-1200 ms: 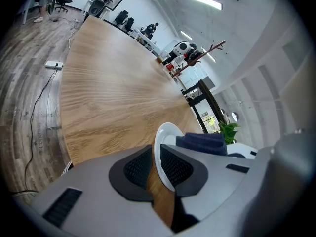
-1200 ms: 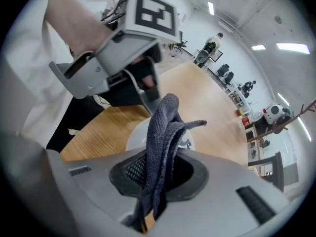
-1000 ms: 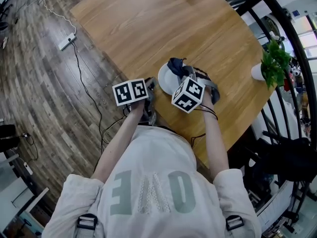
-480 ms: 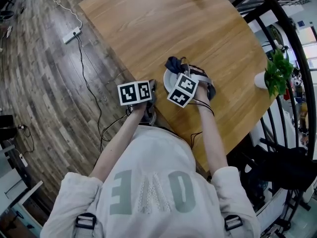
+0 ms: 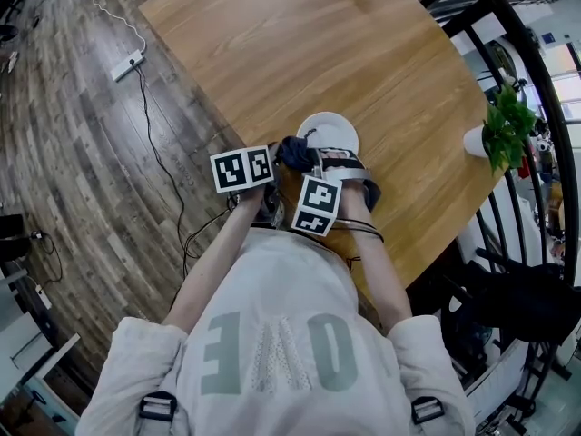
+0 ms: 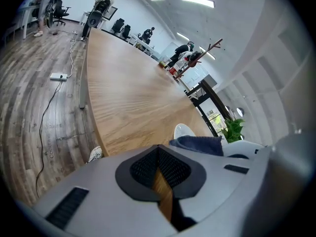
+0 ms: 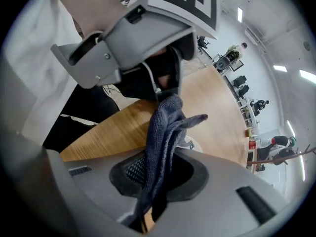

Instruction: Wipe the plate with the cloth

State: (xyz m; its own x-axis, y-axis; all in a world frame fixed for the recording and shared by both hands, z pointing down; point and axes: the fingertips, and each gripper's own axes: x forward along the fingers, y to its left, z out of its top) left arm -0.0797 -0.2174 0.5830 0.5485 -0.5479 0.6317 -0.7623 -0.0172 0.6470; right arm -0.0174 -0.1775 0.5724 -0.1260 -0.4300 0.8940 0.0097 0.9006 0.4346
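A white plate (image 5: 330, 132) lies on the wooden table (image 5: 300, 44) near its front edge; in the left gripper view the plate (image 6: 183, 131) peeks out beyond the jaws. A dark blue cloth (image 5: 295, 153) hangs bunched from my right gripper (image 5: 304, 163), just left of the plate. In the right gripper view the cloth (image 7: 163, 142) is pinched between the jaws of that gripper (image 7: 150, 179). My left gripper (image 5: 274, 160) sits at the table edge right beside the cloth. Its jaws (image 6: 159, 157) are shut with nothing between them.
A small potted plant (image 5: 502, 116) stands at the table's right edge by a black railing (image 5: 536, 80). A power strip (image 5: 126, 64) and cables lie on the wooden floor at the left. The table stretches far ahead (image 6: 123, 83).
My right gripper has carried the cloth off the plate, leftward and toward the table's front edge, next to the left gripper. The plate now shows uncovered. The left gripper has stayed put.
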